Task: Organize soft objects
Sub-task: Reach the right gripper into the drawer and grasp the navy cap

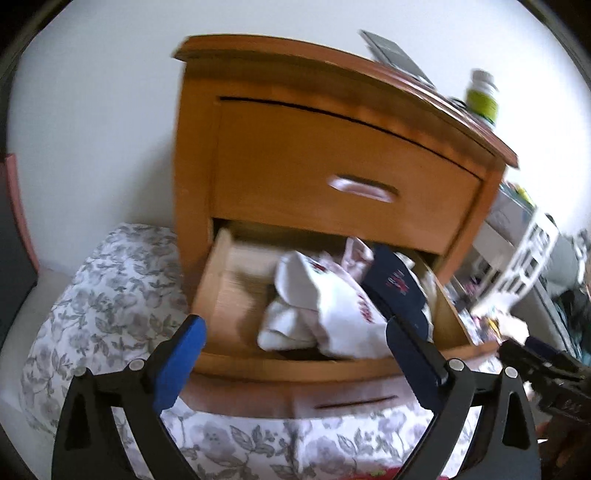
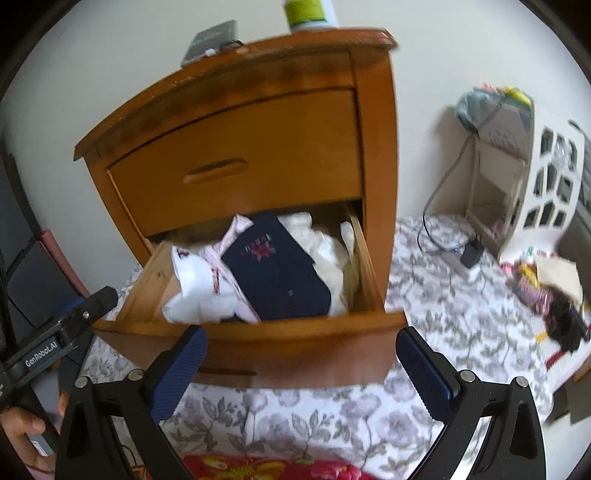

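A wooden nightstand (image 1: pixel 332 162) (image 2: pixel 251 155) stands against the wall with its lower drawer (image 1: pixel 295 363) (image 2: pixel 266 339) pulled open. Inside lie white clothes (image 1: pixel 317 295) (image 2: pixel 199 284) and a folded navy garment (image 1: pixel 395 284) (image 2: pixel 280 273) with a red emblem. My left gripper (image 1: pixel 295 362) is open and empty, just in front of the drawer's front panel; it also shows in the right wrist view (image 2: pixel 107 295) at the left. My right gripper (image 2: pixel 301 354) is open and empty, in front of the drawer; its body shows at the right edge of the left wrist view (image 1: pixel 546 373).
A floral sheet (image 2: pixel 443 317) (image 1: pixel 103 295) covers the floor around the nightstand. A green-labelled bottle (image 1: pixel 482 96) (image 2: pixel 308 13) and a dark flat device (image 1: pixel 391 51) (image 2: pixel 212 38) sit on top. A white lattice basket (image 2: pixel 554 177), a cable (image 2: pixel 436 206) and scattered items (image 2: pixel 546 291) lie to the right.
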`<state>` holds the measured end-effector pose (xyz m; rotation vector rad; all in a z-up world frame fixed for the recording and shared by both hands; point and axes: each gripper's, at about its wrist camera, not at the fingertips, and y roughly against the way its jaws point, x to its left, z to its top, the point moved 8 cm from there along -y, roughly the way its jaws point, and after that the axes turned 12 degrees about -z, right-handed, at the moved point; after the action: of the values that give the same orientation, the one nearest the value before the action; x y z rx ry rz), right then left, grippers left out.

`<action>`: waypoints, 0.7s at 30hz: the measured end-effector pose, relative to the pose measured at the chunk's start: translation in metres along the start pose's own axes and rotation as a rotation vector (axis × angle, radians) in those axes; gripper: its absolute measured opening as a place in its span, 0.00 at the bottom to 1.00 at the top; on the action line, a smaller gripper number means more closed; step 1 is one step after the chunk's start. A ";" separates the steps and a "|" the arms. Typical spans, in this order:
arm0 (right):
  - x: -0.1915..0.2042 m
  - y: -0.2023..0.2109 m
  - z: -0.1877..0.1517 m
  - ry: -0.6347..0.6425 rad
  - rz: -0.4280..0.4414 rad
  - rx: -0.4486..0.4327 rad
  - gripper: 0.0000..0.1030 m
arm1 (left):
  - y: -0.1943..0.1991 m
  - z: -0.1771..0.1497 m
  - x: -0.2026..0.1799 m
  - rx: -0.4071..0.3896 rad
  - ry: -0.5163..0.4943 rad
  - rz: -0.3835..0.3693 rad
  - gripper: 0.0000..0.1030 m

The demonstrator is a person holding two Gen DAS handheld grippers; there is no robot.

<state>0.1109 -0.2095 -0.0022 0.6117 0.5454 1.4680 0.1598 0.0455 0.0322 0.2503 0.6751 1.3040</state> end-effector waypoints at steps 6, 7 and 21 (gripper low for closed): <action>0.023 -0.008 0.021 0.057 0.064 -0.002 1.00 | 0.003 0.007 0.019 -0.055 0.007 0.057 0.96; 0.026 -0.010 0.024 0.067 0.067 -0.006 1.00 | 0.002 0.007 0.021 -0.053 0.010 0.061 0.96; 0.058 -0.075 0.048 0.210 -0.015 0.083 1.00 | -0.003 0.010 0.044 -0.021 -0.005 0.139 0.97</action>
<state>0.2003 -0.1544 -0.0159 0.5196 0.7761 1.5106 0.1732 0.0884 0.0244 0.2870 0.6486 1.4416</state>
